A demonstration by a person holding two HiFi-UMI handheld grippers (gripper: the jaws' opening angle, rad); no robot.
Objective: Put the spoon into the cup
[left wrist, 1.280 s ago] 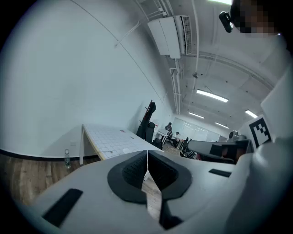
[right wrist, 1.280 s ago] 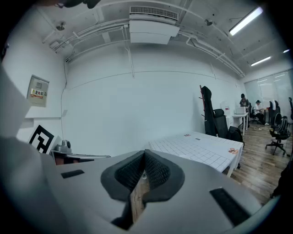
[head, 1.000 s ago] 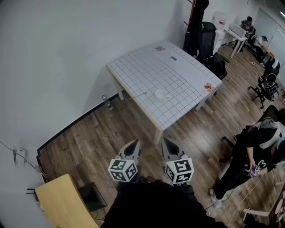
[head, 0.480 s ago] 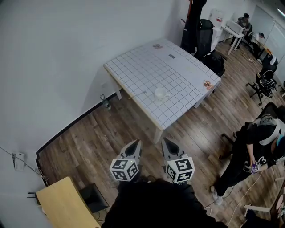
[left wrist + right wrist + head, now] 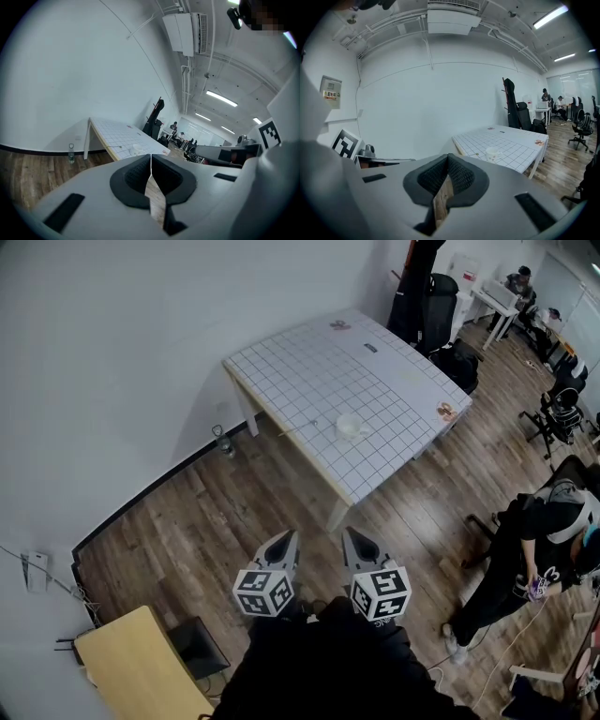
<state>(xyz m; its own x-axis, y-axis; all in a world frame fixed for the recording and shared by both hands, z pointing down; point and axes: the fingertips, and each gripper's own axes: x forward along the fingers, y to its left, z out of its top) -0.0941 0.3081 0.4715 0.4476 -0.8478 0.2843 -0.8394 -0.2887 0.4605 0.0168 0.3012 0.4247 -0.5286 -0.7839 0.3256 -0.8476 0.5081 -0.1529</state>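
Spoon (image 5: 302, 428): lies flat on the gridded desk (image 5: 309, 371), well ahead of both pairs of fingers. It sits just left of the white cup (image 5: 348, 425); whether the 2 touch is too small to tell.

Left gripper (image 5: 285, 540): fingers pressed together, nothing between them. Right gripper (image 5: 352, 536): the same, closed and empty. Both hang over wood floor, well short of the desk.

Handling, judged: the spoon looks thin, stiff and light, material unclear. Lying flat, it gives the fingers little to pinch. Best hold is probably mid-handle, across its narrow width. The cup looks light and may slide or tip if bumped.
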